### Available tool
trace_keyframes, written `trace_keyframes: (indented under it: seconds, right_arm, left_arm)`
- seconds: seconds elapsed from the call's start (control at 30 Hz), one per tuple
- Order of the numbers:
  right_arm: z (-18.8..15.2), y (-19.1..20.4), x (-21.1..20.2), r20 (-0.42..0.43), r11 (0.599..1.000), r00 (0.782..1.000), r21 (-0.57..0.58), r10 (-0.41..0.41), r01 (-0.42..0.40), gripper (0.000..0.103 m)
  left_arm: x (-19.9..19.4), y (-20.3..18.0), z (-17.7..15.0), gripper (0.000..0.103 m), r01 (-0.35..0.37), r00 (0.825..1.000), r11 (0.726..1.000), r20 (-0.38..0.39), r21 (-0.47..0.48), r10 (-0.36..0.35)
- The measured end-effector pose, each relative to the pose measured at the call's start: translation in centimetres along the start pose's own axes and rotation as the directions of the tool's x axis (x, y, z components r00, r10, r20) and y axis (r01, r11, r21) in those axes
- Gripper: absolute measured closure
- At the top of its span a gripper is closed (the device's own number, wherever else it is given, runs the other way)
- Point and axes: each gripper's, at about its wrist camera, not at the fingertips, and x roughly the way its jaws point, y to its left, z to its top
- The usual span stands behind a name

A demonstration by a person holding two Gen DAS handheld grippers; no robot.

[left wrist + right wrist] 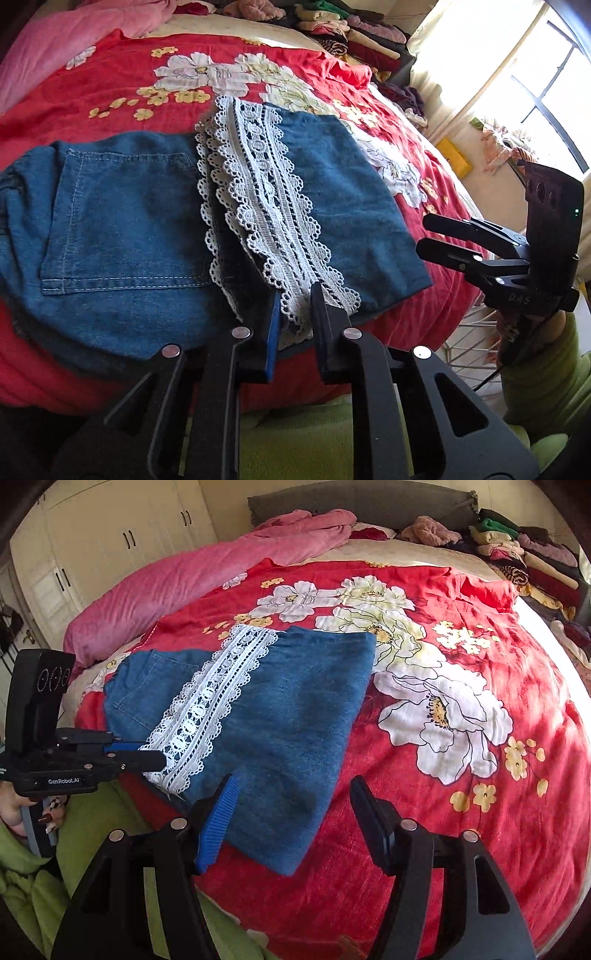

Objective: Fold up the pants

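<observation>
Denim pants (266, 716) lie on the red floral bedspread (461, 812) toward 10 o'clock; left gripper (293, 306) straddles the lace hem (266, 206) unclamped, right gripper (291, 805) spread, so layers may slip.

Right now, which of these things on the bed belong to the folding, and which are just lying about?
In the job:
denim pants with white lace trim
left gripper
right gripper

Lying about:
pink blanket
clothes pile
red floral bedspread

Bare bedspread (461, 812) right of pants (288, 716); clothes pile (524, 557) beyond.
</observation>
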Motion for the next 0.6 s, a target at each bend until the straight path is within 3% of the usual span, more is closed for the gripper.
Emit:
trace_keyframes:
  seconds: [0.1, 0.3, 0.47, 0.6]
  right_arm:
    - [0.3, 0.8, -0.2, 0.008, 1.000, 1.000, -0.021, 0.014, -0.014, 0.041]
    - [0.9, 1.9, 0.7, -0.018, 0.998, 1.000, -0.060, 0.004, -0.005, 0.041]
    - [1.0, 2.1, 0.7, -0.020, 0.998, 1.000, -0.068, -0.009, 0.007, 0.041]
    - [1.0, 2.6, 0.4, -0.017, 0.996, 1.000, -0.086, 0.000, -0.002, 0.041]
  left_arm:
    - [-2.0, 0.5, 0.0, 0.095, -0.004, 0.999, 1.000, 0.038, 0.003, 0.004]
    - [-1.3, 3.5, -0.8, 0.095, 0.012, 1.000, 0.995, 0.004, -0.102, -0.011]
    - [-3.4, 2.3, -0.3, 0.095, 0.021, 0.997, 0.998, 0.070, -0.054, -0.017]
    - [-3.4, 1.2, -0.2, 0.085, -0.006, 0.997, 1.000, 0.078, -0.017, 0.008]
